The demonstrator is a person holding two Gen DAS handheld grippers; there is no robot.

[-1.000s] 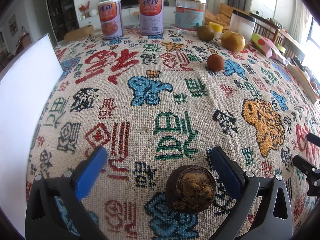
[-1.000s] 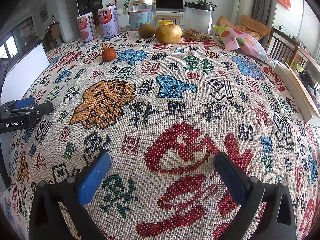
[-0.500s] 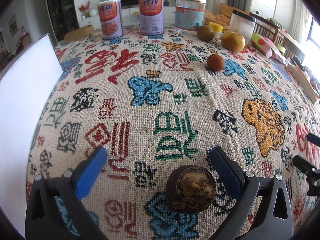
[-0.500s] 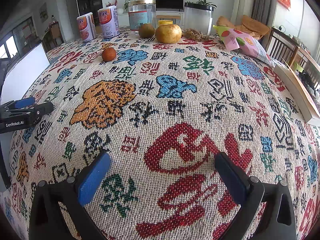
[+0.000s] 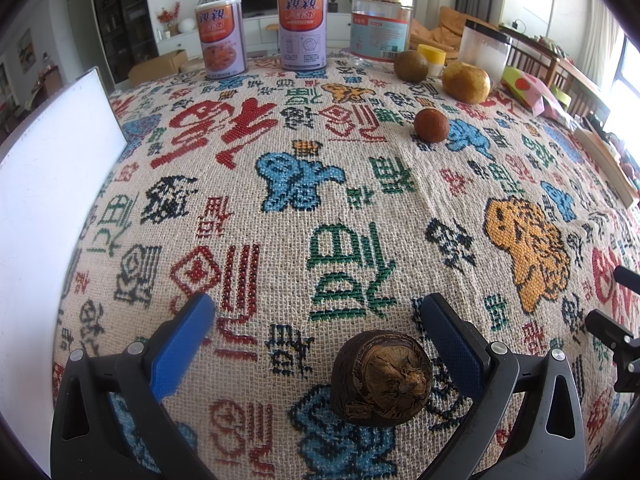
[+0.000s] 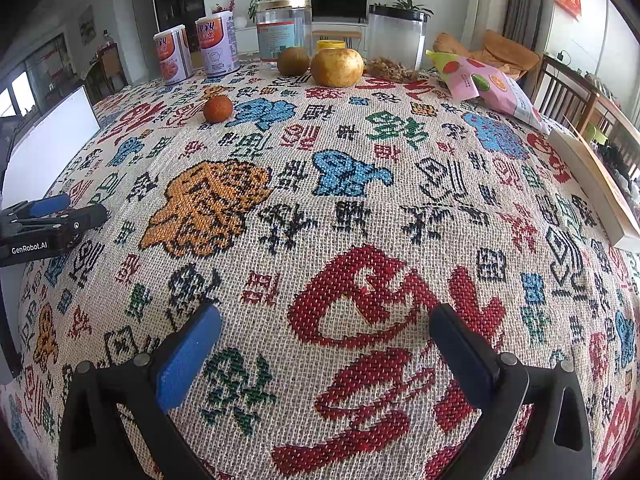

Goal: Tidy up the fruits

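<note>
Nothing has changed across the last second in either wrist view. The left gripper (image 5: 316, 320) sits exactly as it did, its blue-padded jaws spread wide with the dark brown, wrinkled round fruit (image 5: 382, 378) at the same spot between them, nearer the right finger and not touching either one. The right gripper (image 6: 326, 330) is likewise unmoved, jaws apart over the woven patterned cloth on the table (image 6: 360, 208), and no fruit has shifted
</note>
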